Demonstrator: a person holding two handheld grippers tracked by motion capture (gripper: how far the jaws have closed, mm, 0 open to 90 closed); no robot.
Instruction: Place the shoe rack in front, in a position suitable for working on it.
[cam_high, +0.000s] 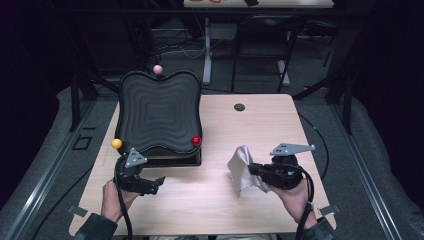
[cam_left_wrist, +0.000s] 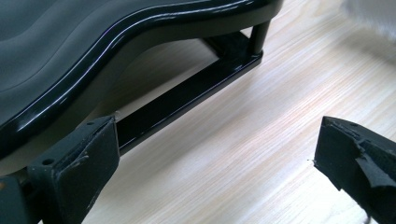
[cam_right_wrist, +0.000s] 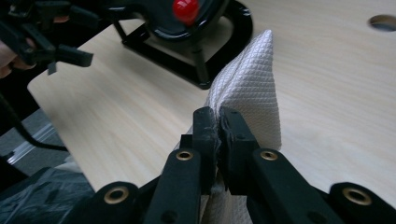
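Cloth is the thing in hand: a white, diamond-textured cloth (cam_right_wrist: 252, 88) is pinched in the right gripper (cam_right_wrist: 218, 122), whose fingers are pressed together on a fold so that the fabric stands up in a peak and trails down onto the pale wooden bench (cam_high: 220, 200). In the high view it hangs just left of that gripper, over the bench's right half.

A glossy black wavy-edged tray (cam_high: 159, 112) with stepped ridges sits tilted on a black frame at the bench's left rear, with a pink ball (cam_high: 157, 69), a yellow ball (cam_high: 116, 143) and a red ball (cam_high: 196, 140) at its rim. The tilt presents its surface toward the person, probably for wiping.

The left gripper (cam_high: 159, 181) rests low beside the tray's near edge, fingers (cam_left_wrist: 79, 163) wide apart and holding nothing; from there it could steady the frame while the cloth is brought across.
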